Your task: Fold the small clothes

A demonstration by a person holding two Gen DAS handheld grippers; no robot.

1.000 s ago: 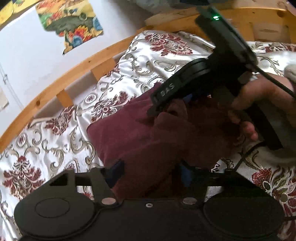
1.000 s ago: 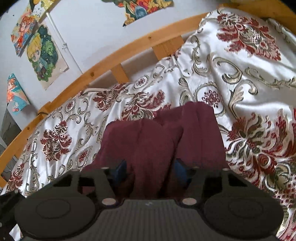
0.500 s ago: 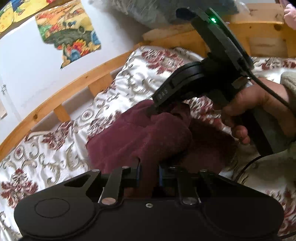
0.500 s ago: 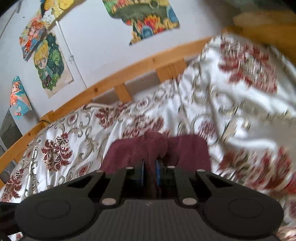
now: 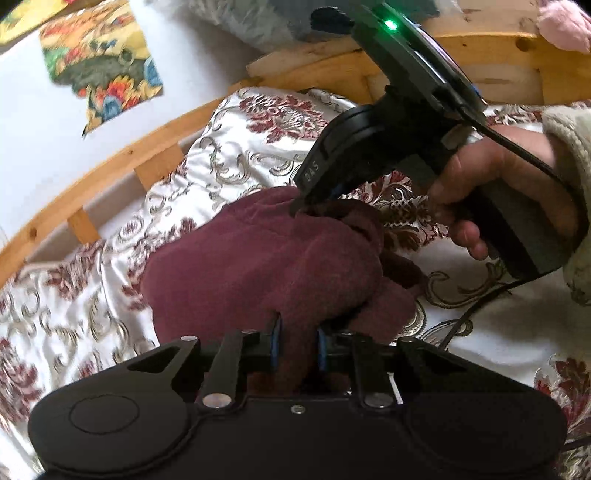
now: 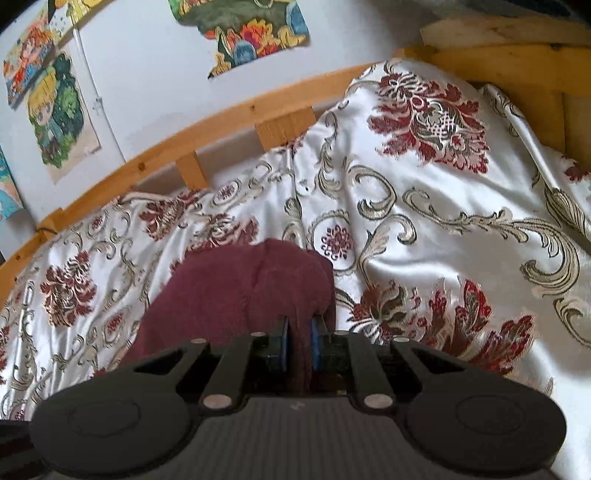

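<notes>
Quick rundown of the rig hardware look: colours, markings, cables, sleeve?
Both grippers, left and right, are matte black with blue finger pads. The right unit carries a green LED, white lettering and a black cable. The hand has a cream knit sleeve.

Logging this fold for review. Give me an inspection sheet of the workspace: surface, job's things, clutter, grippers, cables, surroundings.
Surface: bed with a white satin bedspread patterned in red flowers and gold scrolls, wrinkled.
Job's things: one maroon garment, bunched on the bedspread.
Clutter: nothing seen.
Grippers: left gripper shut on a fold of the garment; right gripper shut on another fold; right hand on its handle.
Cables: black cable running from the right gripper's handle across the bedspread.
Surroundings: wooden bed rail, white wall, colourful posters.
</notes>
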